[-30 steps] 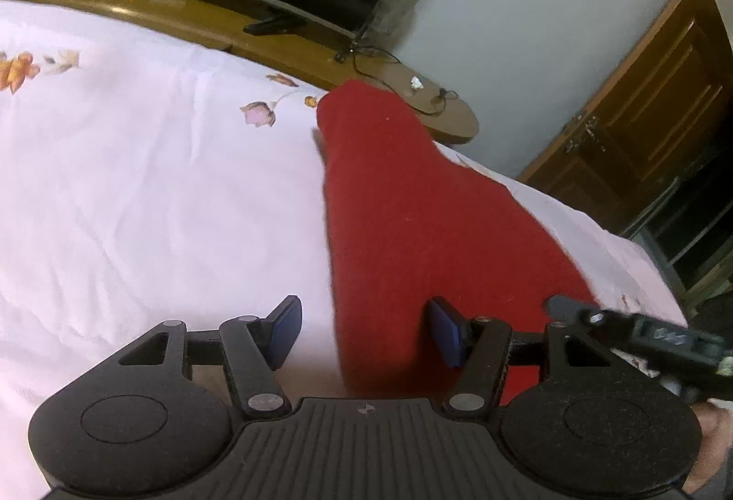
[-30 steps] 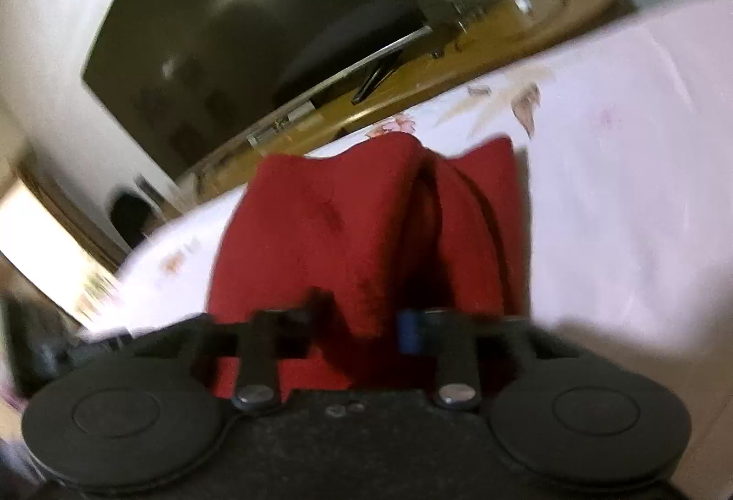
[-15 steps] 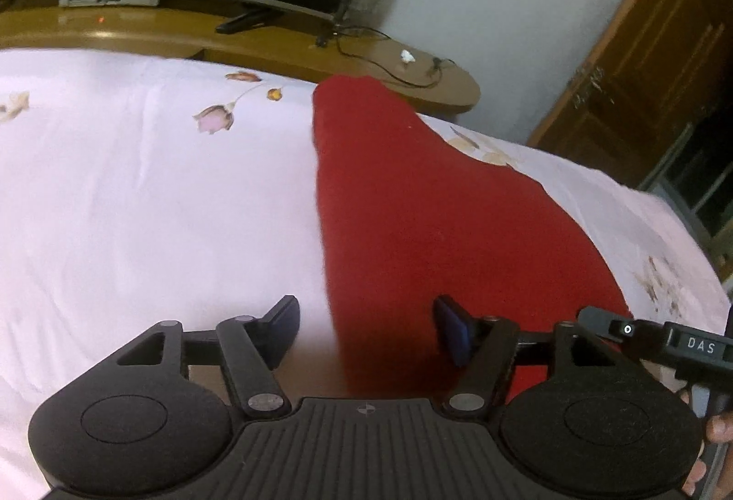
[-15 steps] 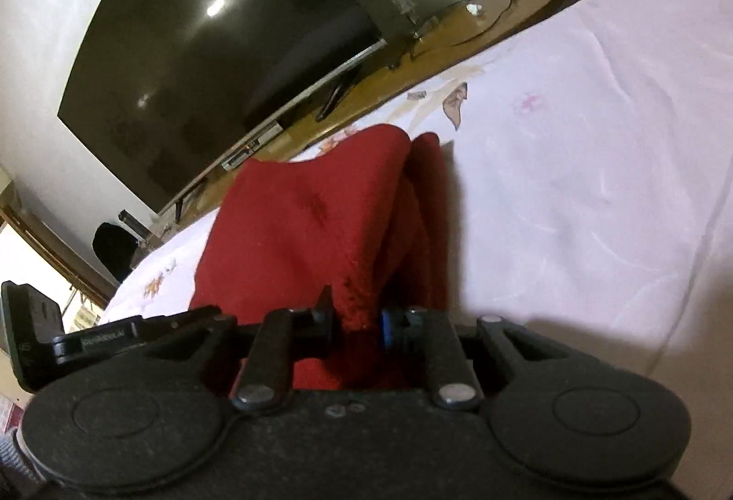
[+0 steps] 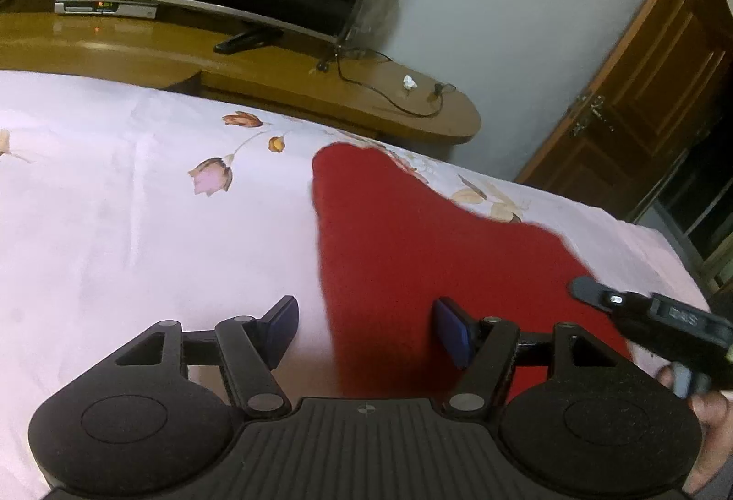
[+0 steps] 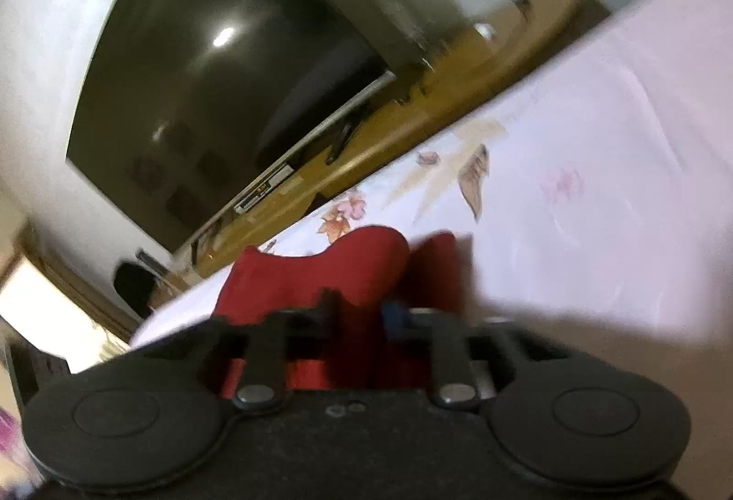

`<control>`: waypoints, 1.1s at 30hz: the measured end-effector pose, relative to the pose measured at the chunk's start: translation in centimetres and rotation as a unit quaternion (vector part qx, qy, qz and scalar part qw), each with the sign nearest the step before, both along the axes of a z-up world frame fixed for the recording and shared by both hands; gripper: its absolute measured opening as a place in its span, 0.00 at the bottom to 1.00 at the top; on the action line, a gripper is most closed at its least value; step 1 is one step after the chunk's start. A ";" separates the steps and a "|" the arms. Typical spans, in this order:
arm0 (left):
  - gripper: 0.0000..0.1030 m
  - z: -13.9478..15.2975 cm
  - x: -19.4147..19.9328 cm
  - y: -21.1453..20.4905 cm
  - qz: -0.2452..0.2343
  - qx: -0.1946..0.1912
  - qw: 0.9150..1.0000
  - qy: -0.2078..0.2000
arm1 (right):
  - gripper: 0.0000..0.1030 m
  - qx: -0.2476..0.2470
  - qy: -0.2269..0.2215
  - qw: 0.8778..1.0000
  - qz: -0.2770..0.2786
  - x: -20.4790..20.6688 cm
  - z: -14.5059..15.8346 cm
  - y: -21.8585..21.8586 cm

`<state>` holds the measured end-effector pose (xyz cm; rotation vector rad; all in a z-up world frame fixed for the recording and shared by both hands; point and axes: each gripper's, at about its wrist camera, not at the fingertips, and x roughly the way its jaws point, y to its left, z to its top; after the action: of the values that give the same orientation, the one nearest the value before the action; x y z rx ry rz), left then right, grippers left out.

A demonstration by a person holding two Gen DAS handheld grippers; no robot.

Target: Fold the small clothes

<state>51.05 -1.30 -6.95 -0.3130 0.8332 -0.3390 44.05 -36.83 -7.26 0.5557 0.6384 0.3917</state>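
Red fleece garment lay on a white floral bedsheet, reaching forward from both claws. Right gripper was closing, pinching a raised fold of it. Left gripper stood spread, the garment's edge between its blue pads, unpinched.

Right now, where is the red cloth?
The red cloth lies on the flowery white bedsheet, right of middle in the left wrist view, below the wooden TV shelf. Its near edge sits between the closing right gripper.
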 end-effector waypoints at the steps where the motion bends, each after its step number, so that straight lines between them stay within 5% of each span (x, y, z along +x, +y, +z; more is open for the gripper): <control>1: 0.64 0.1 0.1 -0.3 0.000 0.005 1.000 -0.005 | 0.13 -0.018 -0.020 1.000 -0.006 -0.9 0.4 0.2; 3: 0.64 -0.3 0.5 -1.5 -0.009 0.027 1.000 -0.002 | 0.12 -0.043 -0.044 0.998 -0.025 -2.1 0.8 -0.1; 8: 0.79 -1.7 1.3 -2.6 0.003 0.042 0.999 0.005 | 0.14 -0.063 0.004 0.997 -0.044 -1.0 -1.9 -0.7; 12: 0.79 -0.5 0.5 -2.2 0.000 0.045 0.999 0.003 | 0.31 -0.077 0.013 0.996 -0.042 -1.2 -1.0 -0.7; 16: 0.79 1.4 -4.2 -0.5 -0.021 0.008 0.999 -0.033 | 0.38 -0.081 -0.017 0.996 -0.043 -5.1 2.0 -1.1; 22: 0.79 -0.2 -11.3 0.4 -0.038 -0.005 0.999 -0.017 | 0.48 -0.075 0.007 0.997 -0.008 -12.5 2.5 0.5; 25: 0.79 -1.2 -12.5 0.6 -0.032 -0.011 0.999 0.000 | 0.42 -0.082 0.019 0.996 0.000 -14.0 1.9 1.8; 26: 0.79 -1.2 -12.7 0.5 -0.032 0.001 0.999 -0.004 | 0.17 -0.099 0.029 0.995 0.008 -13.8 1.5 2.5; 27: 0.79 -1.0 -12.9 0.6 -0.032 0.009 0.999 -0.006 | 0.07 -0.115 0.033 0.993 0.011 -13.6 1.4 2.9; 33: 0.79 -1.2 -13.9 1.8 -0.032 0.056 0.998 -0.008 | 0.06 -0.126 0.048 0.991 -0.013 -13.1 0.5 1.8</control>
<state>37.13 0.46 -8.19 -0.1798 0.8443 -0.3538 30.96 -35.07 -6.81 0.3423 0.7600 0.2560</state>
